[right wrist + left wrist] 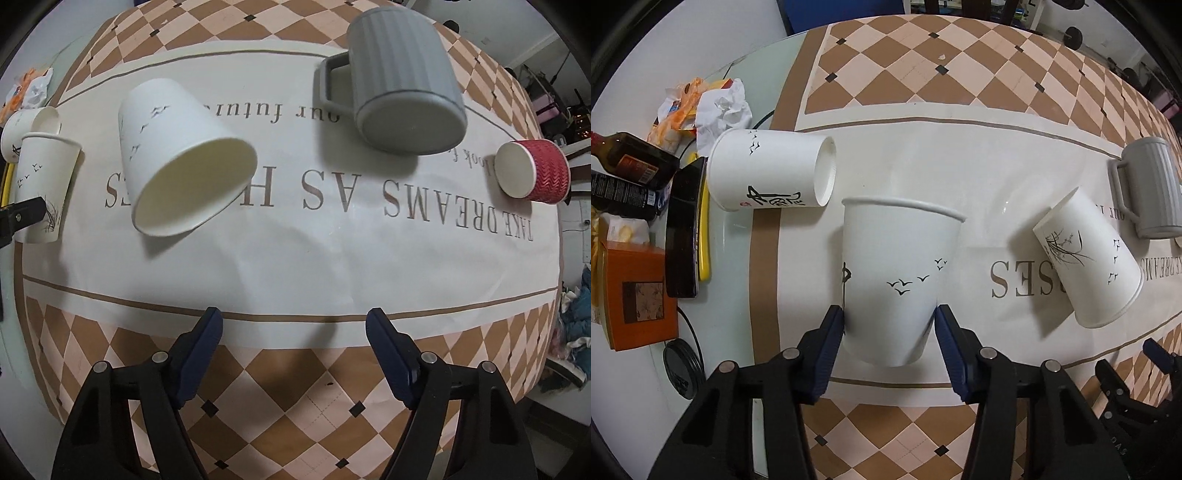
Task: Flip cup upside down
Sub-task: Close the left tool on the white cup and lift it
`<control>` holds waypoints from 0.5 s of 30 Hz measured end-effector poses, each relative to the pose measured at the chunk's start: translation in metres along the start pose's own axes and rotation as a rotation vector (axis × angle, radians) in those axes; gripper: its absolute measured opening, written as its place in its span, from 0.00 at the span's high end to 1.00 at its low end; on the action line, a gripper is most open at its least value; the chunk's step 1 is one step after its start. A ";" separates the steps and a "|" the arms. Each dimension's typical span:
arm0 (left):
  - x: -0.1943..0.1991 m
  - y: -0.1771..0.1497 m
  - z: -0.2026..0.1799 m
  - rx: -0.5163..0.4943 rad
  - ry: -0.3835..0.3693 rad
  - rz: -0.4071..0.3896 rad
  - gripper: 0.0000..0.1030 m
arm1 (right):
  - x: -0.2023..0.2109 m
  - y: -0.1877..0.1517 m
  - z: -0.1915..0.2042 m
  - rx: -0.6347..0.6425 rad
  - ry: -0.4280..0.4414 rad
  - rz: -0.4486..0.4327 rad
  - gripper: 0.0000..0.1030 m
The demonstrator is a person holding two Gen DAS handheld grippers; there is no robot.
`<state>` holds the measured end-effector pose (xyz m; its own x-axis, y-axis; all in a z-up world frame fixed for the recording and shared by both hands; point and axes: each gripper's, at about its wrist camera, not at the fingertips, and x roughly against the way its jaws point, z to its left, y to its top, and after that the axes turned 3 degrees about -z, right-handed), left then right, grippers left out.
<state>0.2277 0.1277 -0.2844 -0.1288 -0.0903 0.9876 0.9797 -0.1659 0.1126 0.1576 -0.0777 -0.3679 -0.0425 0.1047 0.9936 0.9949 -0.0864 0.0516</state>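
Observation:
My left gripper point(890, 323) is shut on a white paper cup with bird prints point(899, 280), pads pressing its lower sides near the base, its mouth up. The same cup shows at the far left of the right wrist view point(44, 184). A second white paper cup point(1087, 258) lies tilted on its side to the right, its mouth facing the right wrist camera point(184, 166). A third white cup point(772, 170) lies on its side at the left. My right gripper point(293, 325) is open and empty above the tablecloth's near edge.
A grey ribbed mug point(402, 85) lies on its side at the back, and a red ribbed cup point(532, 175) lies at the right. Bottles point(628, 162), an orange box point(635, 299), a dark flat device point(685, 229) and crumpled wrappers point(716, 107) crowd the table's left side.

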 end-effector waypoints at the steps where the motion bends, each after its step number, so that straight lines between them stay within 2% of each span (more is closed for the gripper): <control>1: 0.002 -0.001 0.000 -0.004 -0.005 -0.004 0.54 | 0.002 -0.001 0.001 -0.002 -0.006 -0.004 0.21; 9: 0.043 -0.032 -0.013 -0.019 -0.038 -0.047 0.54 | 0.031 -0.034 -0.027 -0.039 -0.018 -0.022 0.21; 12: 0.068 -0.054 -0.035 -0.021 -0.051 -0.060 0.54 | 0.037 -0.052 -0.050 -0.059 -0.021 -0.023 0.21; 15: 0.086 -0.073 -0.066 -0.025 -0.072 -0.058 0.55 | 0.049 -0.069 -0.082 -0.046 -0.068 -0.041 0.21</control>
<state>0.1346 0.0675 -0.2151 -0.1728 -0.0092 0.9849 0.9668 -0.1930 0.1678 0.0789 -0.1480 -0.3149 -0.0752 0.1762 0.9815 0.9872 -0.1260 0.0983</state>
